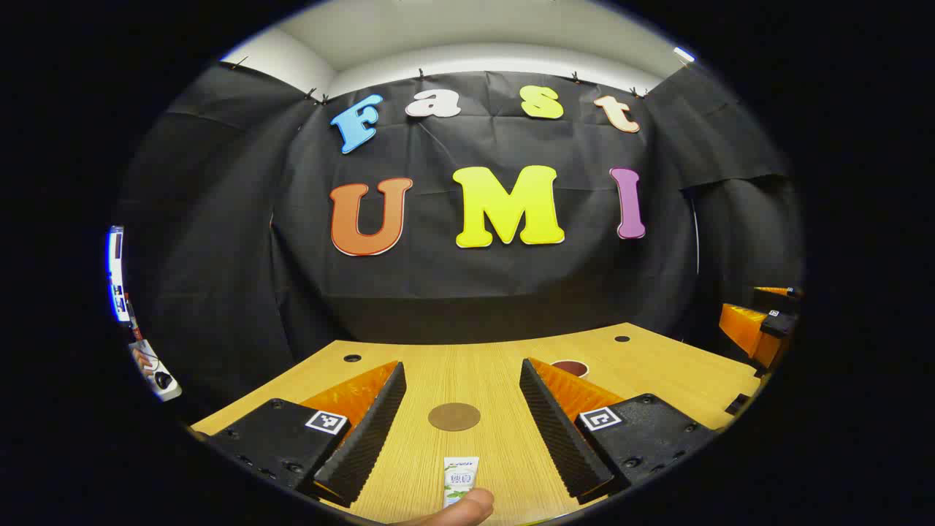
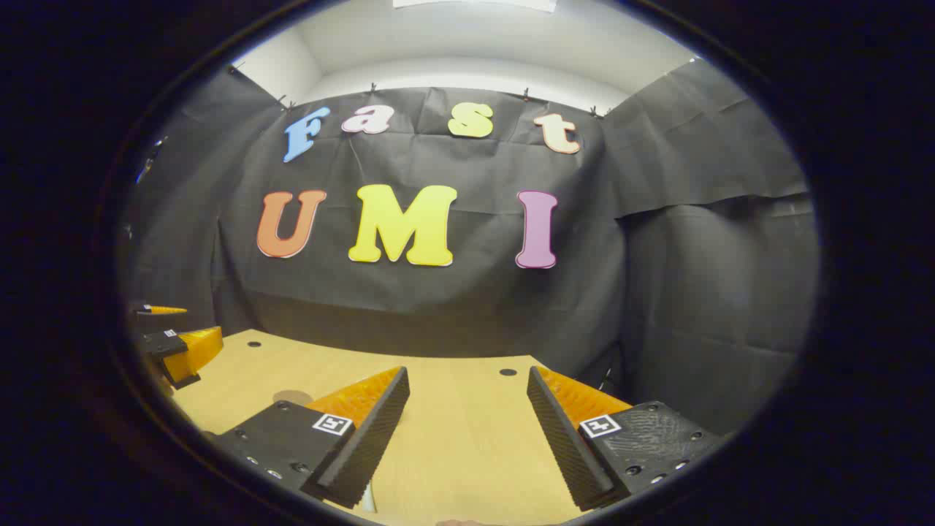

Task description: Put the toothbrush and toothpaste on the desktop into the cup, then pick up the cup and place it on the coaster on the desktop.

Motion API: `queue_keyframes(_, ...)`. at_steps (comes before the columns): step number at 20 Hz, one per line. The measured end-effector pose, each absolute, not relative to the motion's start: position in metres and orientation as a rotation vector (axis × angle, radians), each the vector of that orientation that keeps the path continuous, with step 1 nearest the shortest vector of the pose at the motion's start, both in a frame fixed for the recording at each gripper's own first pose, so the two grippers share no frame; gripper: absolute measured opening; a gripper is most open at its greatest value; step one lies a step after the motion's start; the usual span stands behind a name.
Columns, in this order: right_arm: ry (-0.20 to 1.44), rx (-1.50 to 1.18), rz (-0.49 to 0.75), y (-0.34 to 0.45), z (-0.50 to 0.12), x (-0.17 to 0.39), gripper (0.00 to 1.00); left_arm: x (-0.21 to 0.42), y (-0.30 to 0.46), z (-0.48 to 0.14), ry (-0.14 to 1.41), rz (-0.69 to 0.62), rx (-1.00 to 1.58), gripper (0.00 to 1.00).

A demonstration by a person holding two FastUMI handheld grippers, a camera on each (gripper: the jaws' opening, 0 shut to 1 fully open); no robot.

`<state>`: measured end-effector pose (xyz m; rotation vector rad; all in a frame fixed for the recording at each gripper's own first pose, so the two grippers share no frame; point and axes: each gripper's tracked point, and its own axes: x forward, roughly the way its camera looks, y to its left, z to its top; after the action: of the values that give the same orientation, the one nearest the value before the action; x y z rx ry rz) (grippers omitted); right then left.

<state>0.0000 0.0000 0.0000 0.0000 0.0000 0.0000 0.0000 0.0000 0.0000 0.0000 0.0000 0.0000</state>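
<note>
- worktop [image 1: 657,365]: light wood grain, also seen in right gripper view [image 2: 453,438]
- small dark round holes in the worktop: one far left [image 1: 352,358], one far right [image 1: 621,339] in left gripper view; two in right gripper view [image 2: 253,343] [image 2: 508,372]
- black cloth wall [image 1: 219,256] behind the worktop, clipped along its top edge
- white ceiling [image 2: 475,44] above the cloth
- white object with dark parts [image 1: 155,369] at far left edge, too small to tell

My left gripper [image 1: 462,420] and right gripper [image 2: 467,427] match: ribbed wedge jaws on black screw-dotted blocks, each block wearing a little square black-and-white tag.
</note>
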Motion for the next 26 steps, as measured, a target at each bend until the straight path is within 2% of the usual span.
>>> queue_keyframes(7, 0.027, -0.050, 0.025, 0.017, -0.009, 0.040, 0.96, 0.038, -0.001, 0.002, 0.002, -0.002, 0.013, 0.99)
queue_keyframes(12, 0.020, -0.039, 0.063, 0.041, -0.008, 0.046, 0.96, 0.049, 0.014, -0.013, 0.043, 0.026, -0.003, 0.99)
queue_keyframes(20, 0.022, -0.045, 0.082, 0.060, -0.008, 0.049, 0.96, 0.046, 0.027, 0.000, -0.025, 0.046, 0.012, 0.99)
queue_keyframes(23, 0.073, -0.050, 0.113, 0.072, -0.025, 0.050, 0.96, 0.042, 0.029, -0.006, -0.015, 0.045, 0.001, 0.99)
queue_keyframes(26, 0.184, -0.042, 0.161, 0.082, -0.069, 0.048, 0.96, 0.040, 0.032, -0.025, 0.008, 0.046, -0.005, 0.99)
